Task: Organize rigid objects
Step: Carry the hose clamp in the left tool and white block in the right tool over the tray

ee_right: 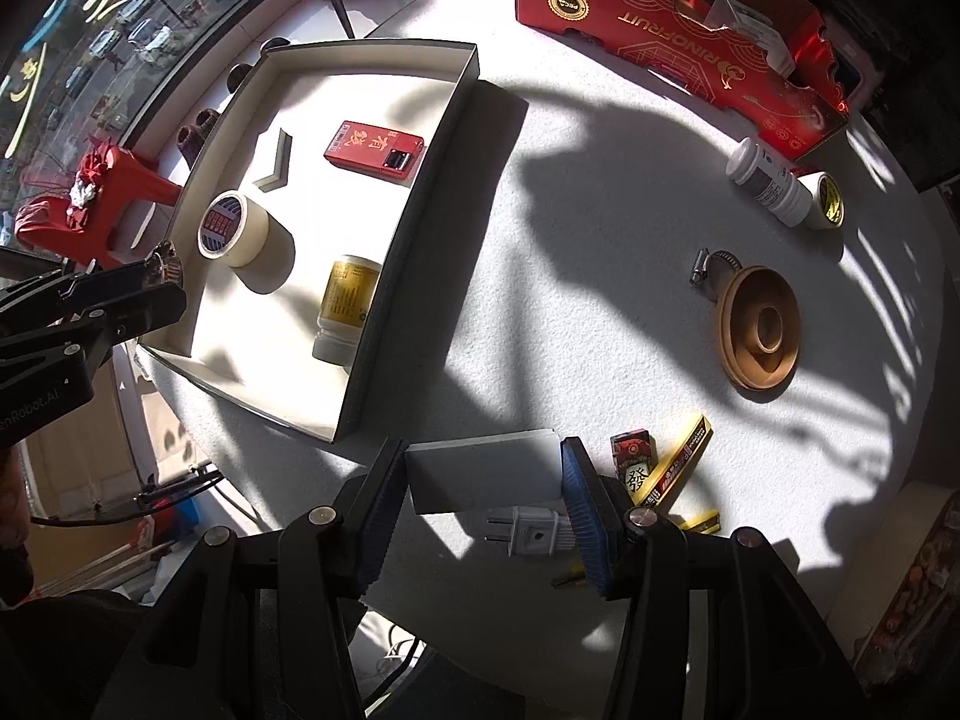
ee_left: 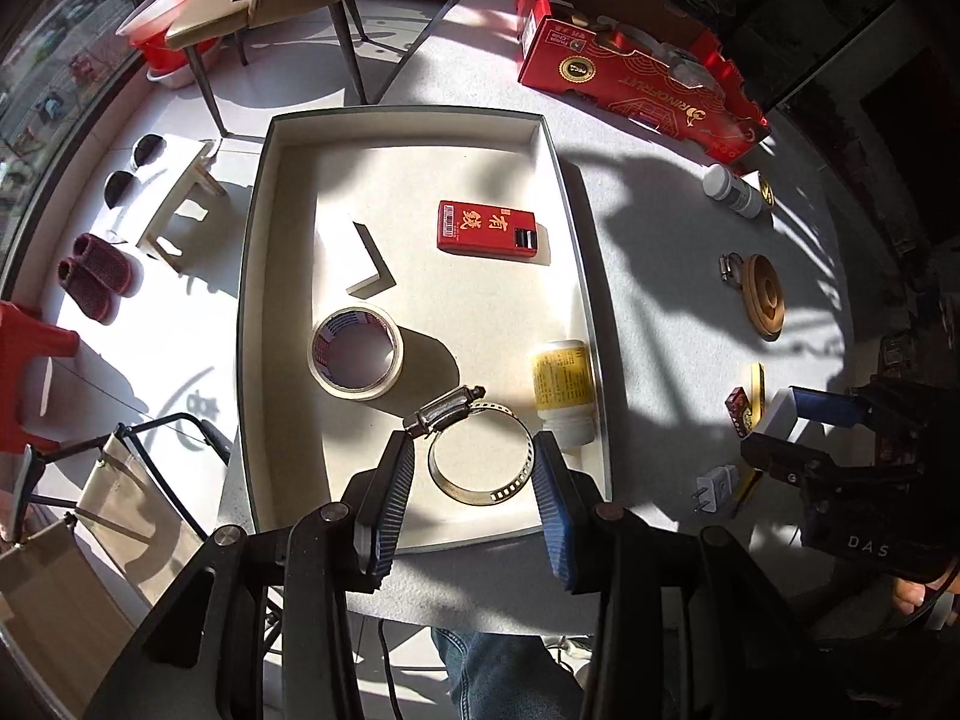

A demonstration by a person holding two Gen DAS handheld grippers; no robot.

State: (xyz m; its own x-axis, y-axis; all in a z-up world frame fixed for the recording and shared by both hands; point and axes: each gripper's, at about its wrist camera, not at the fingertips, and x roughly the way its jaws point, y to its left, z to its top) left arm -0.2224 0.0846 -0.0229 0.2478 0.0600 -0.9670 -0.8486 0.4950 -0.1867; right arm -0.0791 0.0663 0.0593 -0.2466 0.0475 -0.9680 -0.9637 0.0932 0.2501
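A white tray (ee_left: 420,138) holds a red box (ee_left: 487,228), a white L-shaped piece (ee_left: 369,261), a tape roll (ee_left: 355,354) and a yellow-labelled bottle (ee_left: 564,387). My left gripper (ee_left: 474,465) is shut on a metal hose clamp (ee_left: 480,456) and holds it over the tray's near end. My right gripper (ee_right: 480,474) is shut on a white block (ee_right: 486,471) above the table by the tray's corner (ee_right: 342,432). A white plug adapter (ee_right: 531,531) lies under it.
On the table lie a wooden disc (ee_right: 759,327) with a small clamp (ee_right: 705,267), white bottles (ee_right: 771,180), a small red box (ee_right: 633,450), yellow strips (ee_right: 681,468) and a large red carton (ee_right: 678,42). Chairs and a stool (ee_left: 174,204) stand on the floor beyond.
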